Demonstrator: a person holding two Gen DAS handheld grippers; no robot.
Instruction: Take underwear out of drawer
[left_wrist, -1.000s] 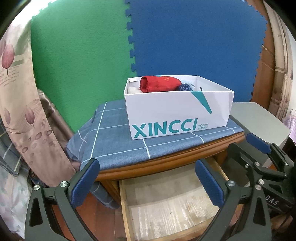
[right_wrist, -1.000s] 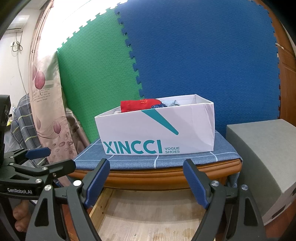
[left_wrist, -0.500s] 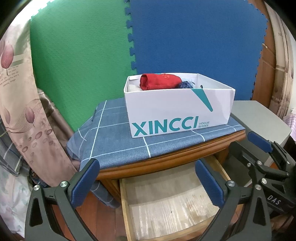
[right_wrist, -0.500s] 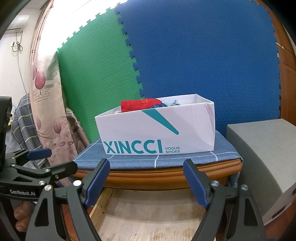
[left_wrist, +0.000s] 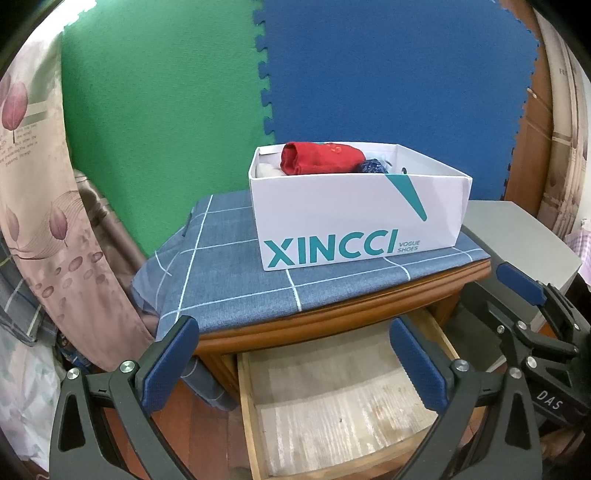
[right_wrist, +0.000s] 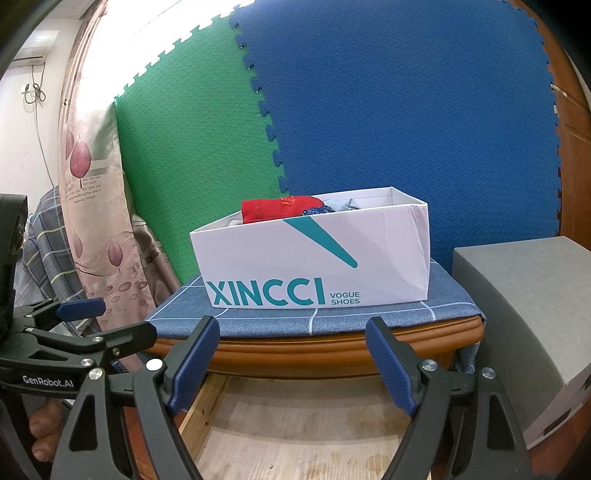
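The wooden drawer (left_wrist: 245, 406) (right_wrist: 195, 413) under the nightstand is pulled out, and only its paper-lined bottom shows. On the nightstand stands a white XINCCI shoe box (left_wrist: 354, 221) (right_wrist: 314, 258). In it lie a rolled red underwear (left_wrist: 317, 158) (right_wrist: 280, 208), a dark blue patterned piece (left_wrist: 371, 166) (right_wrist: 317, 211) and pale cloth. My left gripper (left_wrist: 293, 323) (right_wrist: 129, 319) hangs open above the drawer's front, holding nothing. Beside it on the right, my right gripper (right_wrist: 292, 325) (left_wrist: 484, 282) is open too, level with the nightstand's edge.
A blue checked cloth (left_wrist: 221, 273) covers the nightstand's top. A grey block (right_wrist: 524, 302) stands to its right, and a flowered curtain (left_wrist: 40, 221) hangs to its left. Green and blue foam mats (right_wrist: 369, 129) cover the wall behind. A person's toes (right_wrist: 44, 435) show at the lower left.
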